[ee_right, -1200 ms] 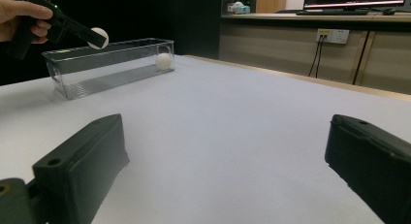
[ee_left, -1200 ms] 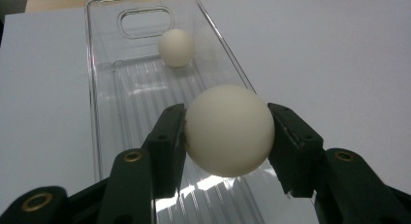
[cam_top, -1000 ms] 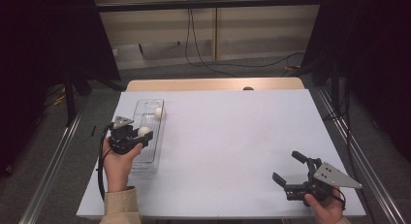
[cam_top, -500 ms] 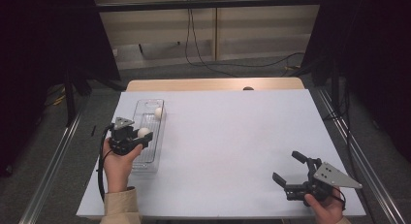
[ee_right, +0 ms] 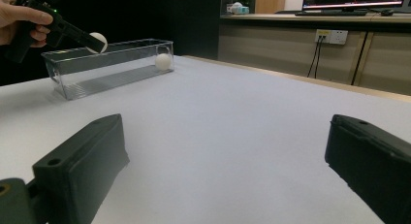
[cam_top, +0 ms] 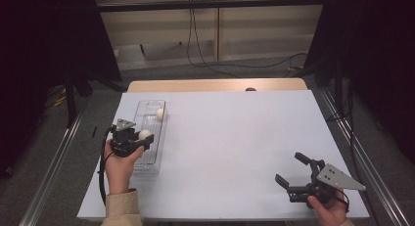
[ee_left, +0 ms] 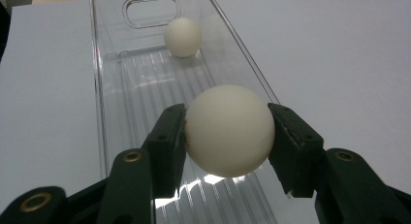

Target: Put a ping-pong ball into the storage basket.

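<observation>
Ball (cam_top: 160,113) in bin's (cam_top: 138,108) far end

No legible text, label or number anywhere.

Near end of tray (ee_left: 116,151) cut off by bottom edge in left gripper view, partly hidden behind held ball (ee_left: 229,131).

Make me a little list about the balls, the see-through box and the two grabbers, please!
held ball: white, clamped in the left hand-held gripper, above the box
left hand-held gripper: shut on the held ball
other ball: white, lying inside at the box's far end
box: clear, long, on the white table
right hand-held gripper: open, nothing between its jaws, near the table's right front corner
</observation>
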